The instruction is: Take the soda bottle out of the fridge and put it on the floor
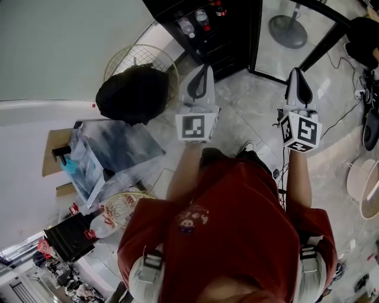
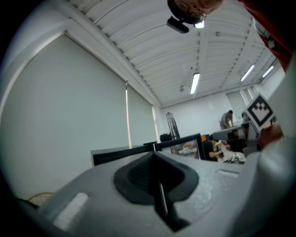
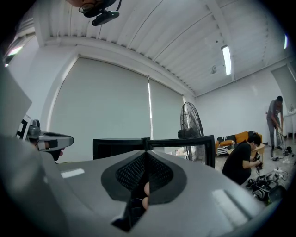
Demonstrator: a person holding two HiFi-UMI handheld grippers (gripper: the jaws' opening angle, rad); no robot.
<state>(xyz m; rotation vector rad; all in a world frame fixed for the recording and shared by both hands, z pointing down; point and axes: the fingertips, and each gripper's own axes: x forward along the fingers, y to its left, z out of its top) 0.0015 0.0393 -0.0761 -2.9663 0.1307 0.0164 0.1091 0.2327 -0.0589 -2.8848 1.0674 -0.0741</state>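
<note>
The black fridge [image 1: 228,41] stands at the top of the head view with its glass door [image 1: 296,44] swung open to the right. Bottles [image 1: 203,19] stand on a shelf inside; one dark bottle with a red cap [image 1: 219,7] is at the right end. My left gripper [image 1: 201,80] and right gripper [image 1: 298,84] are held side by side in front of the fridge, well short of it, both pointing toward it. Both are shut with nothing between the jaws. The fridge's dark frame [image 3: 120,146] shows beyond the right gripper [image 3: 143,178], and also beyond the left gripper [image 2: 155,178].
A wire basket holding a black bag [image 1: 133,92] sits left of the fridge. A standing fan [image 3: 190,125] is behind the open door, its base [image 1: 287,29] on the marble floor. Cables [image 1: 361,89] lie at the right; boxes and clutter [image 1: 89,171] at the left. People [image 3: 243,159] work far off.
</note>
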